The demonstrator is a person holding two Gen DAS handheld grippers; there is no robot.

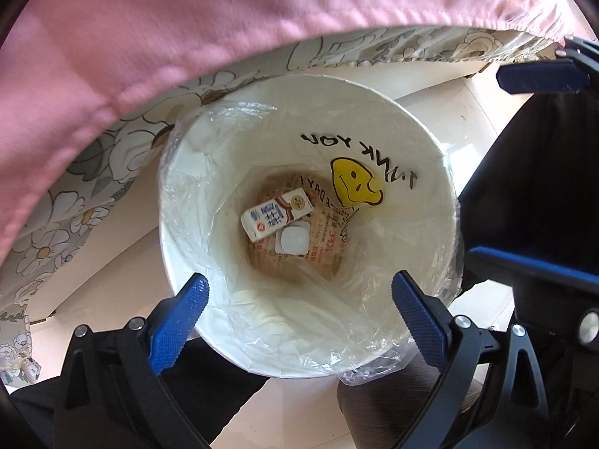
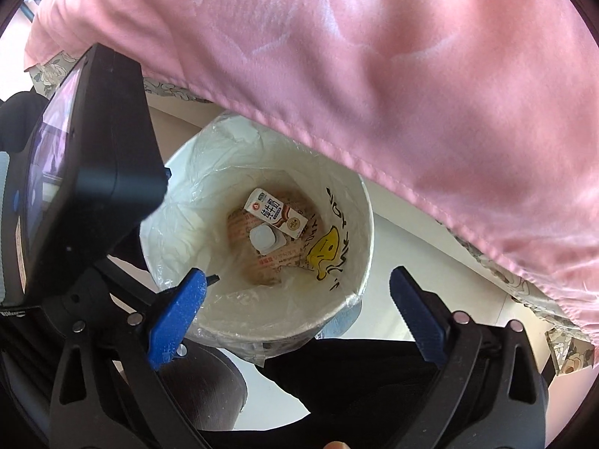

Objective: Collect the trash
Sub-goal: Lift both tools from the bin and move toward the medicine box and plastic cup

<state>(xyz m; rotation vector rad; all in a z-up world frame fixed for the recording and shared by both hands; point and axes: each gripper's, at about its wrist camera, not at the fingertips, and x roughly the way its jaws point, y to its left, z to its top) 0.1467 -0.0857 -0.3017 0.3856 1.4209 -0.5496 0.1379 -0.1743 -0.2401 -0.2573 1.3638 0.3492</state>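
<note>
A white trash bin (image 1: 430, 127) with a clear liner bearing a yellow smiley (image 1: 353, 185) stands on the floor below both grippers. At its bottom lie a white milk carton (image 1: 277, 213), a small white sealed cup (image 1: 292, 241) and brown printed paper (image 1: 325, 250). My left gripper (image 1: 299, 284) hangs open over the bin's mouth, nothing between its blue pads. My right gripper (image 2: 299, 277) is likewise open and empty over the same bin (image 2: 359, 224), looking down on the carton (image 2: 277, 213) and cup (image 2: 264, 239). The left gripper's black body (image 2: 93, 157) fills that view's left side.
A pink sheet (image 1: 187, 37) over a floral cover (image 1: 75, 194) overhangs the bin's far side. A person's dark trouser legs (image 1: 543, 187) stand close to the bin, with a grey-brown foot or slipper (image 1: 393, 404) at its near edge. Pale floor tiles surround it.
</note>
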